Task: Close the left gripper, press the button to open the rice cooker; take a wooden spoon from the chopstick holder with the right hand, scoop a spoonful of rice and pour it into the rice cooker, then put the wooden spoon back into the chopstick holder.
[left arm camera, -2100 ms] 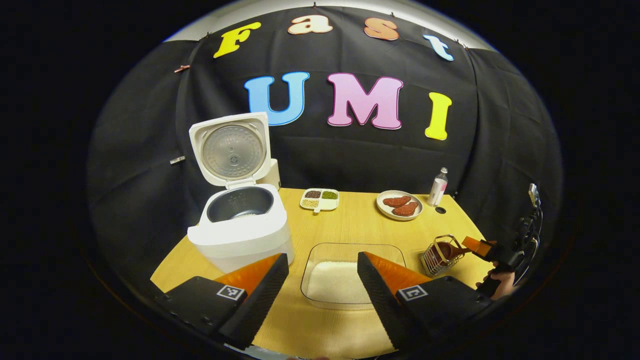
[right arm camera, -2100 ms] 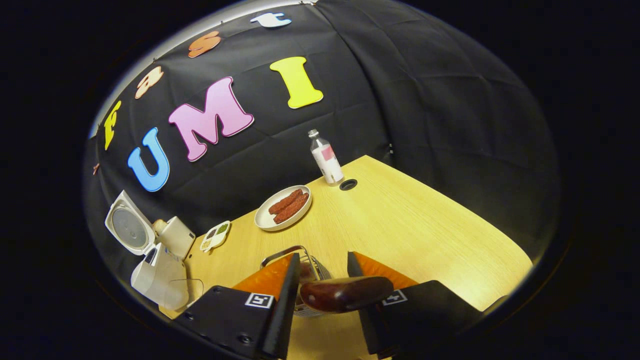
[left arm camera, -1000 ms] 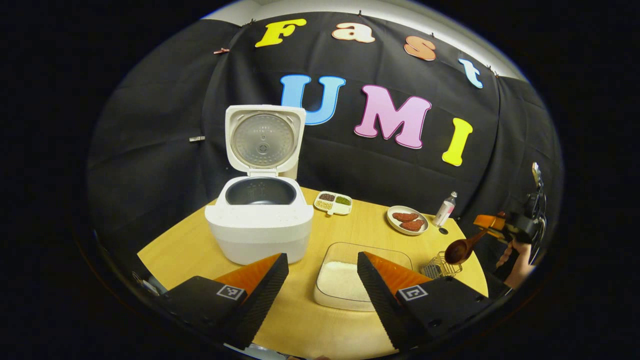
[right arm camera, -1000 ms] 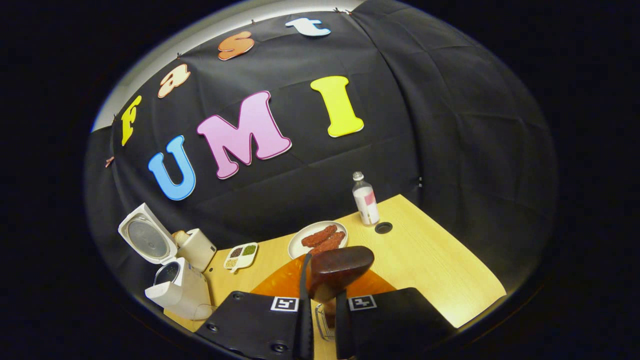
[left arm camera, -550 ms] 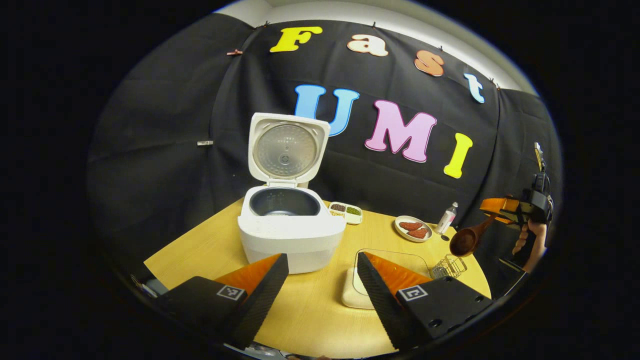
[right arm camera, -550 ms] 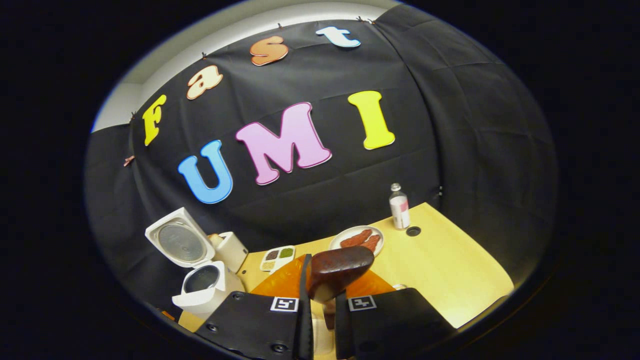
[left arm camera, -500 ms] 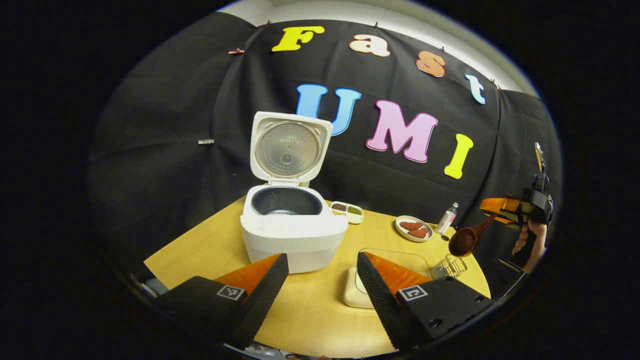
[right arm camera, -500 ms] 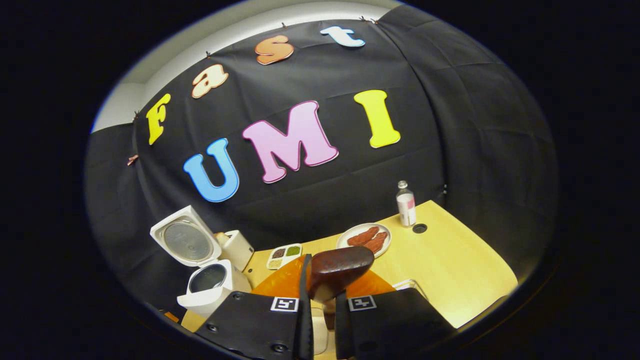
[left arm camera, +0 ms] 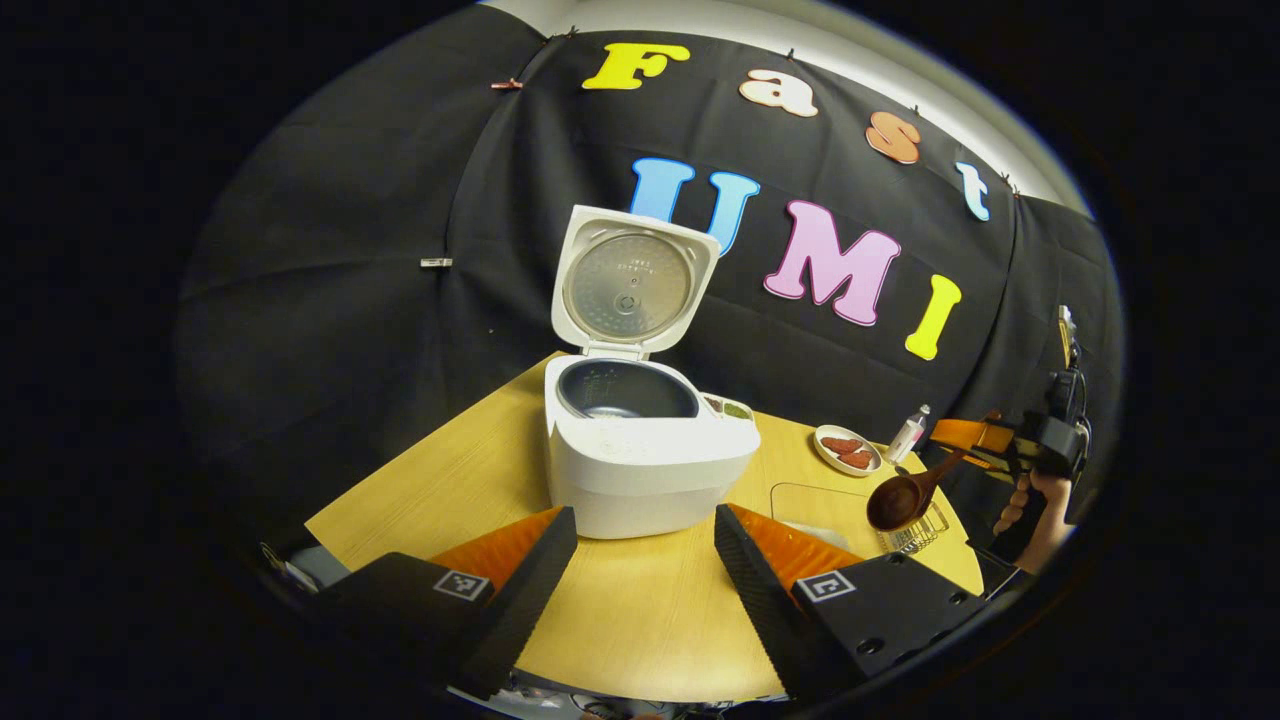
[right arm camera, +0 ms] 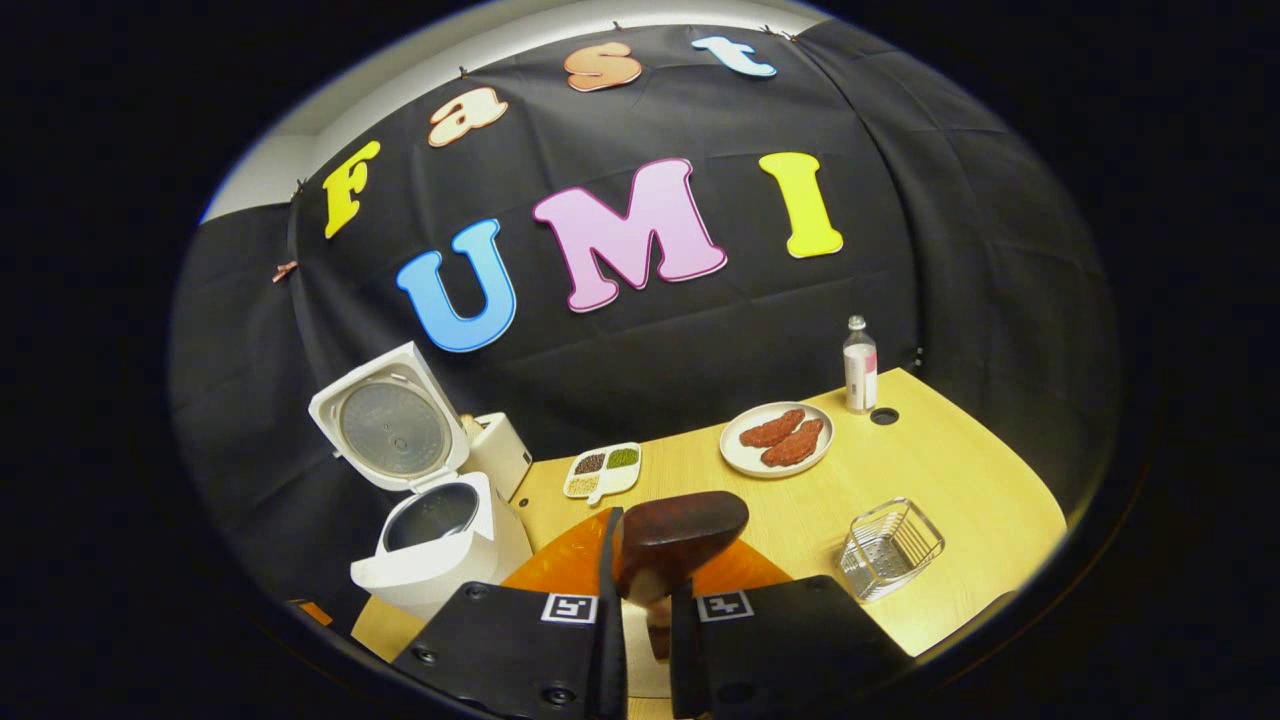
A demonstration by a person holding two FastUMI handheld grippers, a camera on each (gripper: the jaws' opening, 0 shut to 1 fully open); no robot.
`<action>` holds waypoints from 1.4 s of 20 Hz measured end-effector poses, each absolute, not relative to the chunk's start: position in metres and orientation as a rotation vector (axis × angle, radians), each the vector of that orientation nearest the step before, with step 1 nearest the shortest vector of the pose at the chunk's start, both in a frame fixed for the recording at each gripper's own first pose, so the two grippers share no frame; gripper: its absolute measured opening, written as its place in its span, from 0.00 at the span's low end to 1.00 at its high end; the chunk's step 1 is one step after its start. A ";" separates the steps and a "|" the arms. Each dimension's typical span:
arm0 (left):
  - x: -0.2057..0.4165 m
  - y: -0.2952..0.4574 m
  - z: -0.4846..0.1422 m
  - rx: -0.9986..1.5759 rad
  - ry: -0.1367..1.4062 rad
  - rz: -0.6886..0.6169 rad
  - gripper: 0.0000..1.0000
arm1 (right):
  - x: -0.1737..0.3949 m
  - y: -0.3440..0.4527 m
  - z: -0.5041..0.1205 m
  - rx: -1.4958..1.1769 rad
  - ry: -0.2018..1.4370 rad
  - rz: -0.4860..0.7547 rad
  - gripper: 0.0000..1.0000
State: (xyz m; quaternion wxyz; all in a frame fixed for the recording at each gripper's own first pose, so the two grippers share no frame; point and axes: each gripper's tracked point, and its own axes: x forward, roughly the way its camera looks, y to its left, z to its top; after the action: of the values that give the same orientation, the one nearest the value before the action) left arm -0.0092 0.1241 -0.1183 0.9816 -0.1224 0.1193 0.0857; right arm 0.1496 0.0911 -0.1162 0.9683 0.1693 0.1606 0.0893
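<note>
On the table, rice cooker at left – chopstick holder at right, plate and bottle behind it.

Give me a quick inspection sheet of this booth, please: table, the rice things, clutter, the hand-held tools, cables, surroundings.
Surface: wooden table, level.
Job's things: rice cooker lid up, pot dark inside; wooden spoon lifted clear of the wire chopstick holder; clear rice tray behind the cooker's right side.
Clutter: plate of meat, divided dish, bottle.
Grippers: left tool open, idle; right tool clamped on the spoon's handle.
Cables: nothing seen.
Surroundings: black cloth wall.
</note>
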 end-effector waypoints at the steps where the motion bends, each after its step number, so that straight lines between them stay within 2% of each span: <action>1: -0.009 0.128 -0.123 -0.247 0.249 0.169 0.96 | 0.151 0.096 -0.128 0.322 0.331 0.174 0.21; 4: -0.007 0.142 -0.135 -0.229 0.269 0.160 0.96 | 0.153 0.113 -0.164 0.284 0.359 0.168 0.21; 5: -0.004 0.146 -0.139 -0.224 0.268 0.156 0.96 | 0.154 0.119 -0.173 0.274 0.358 0.170 0.17; 6: -0.002 0.149 -0.144 -0.226 0.264 0.151 0.95 | 0.157 0.122 -0.180 0.253 0.353 0.164 0.21; 13: 0.010 0.147 -0.166 -0.308 0.280 0.129 0.96 | 0.155 0.151 -0.213 0.201 0.398 0.174 0.22; 23: 0.009 0.151 -0.162 -0.321 0.278 0.149 0.95 | 0.127 0.201 -0.223 0.459 0.598 0.208 0.21; 28: 0.009 0.155 -0.154 -0.302 0.264 0.164 0.96 | 0.126 0.188 -0.215 0.623 0.666 0.181 0.21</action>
State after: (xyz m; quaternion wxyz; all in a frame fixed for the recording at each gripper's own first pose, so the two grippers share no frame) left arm 0.0089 0.1546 -0.1545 0.9766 -0.1498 0.1310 0.0812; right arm 0.1260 0.1884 -0.2150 0.8938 0.3005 0.3214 0.0874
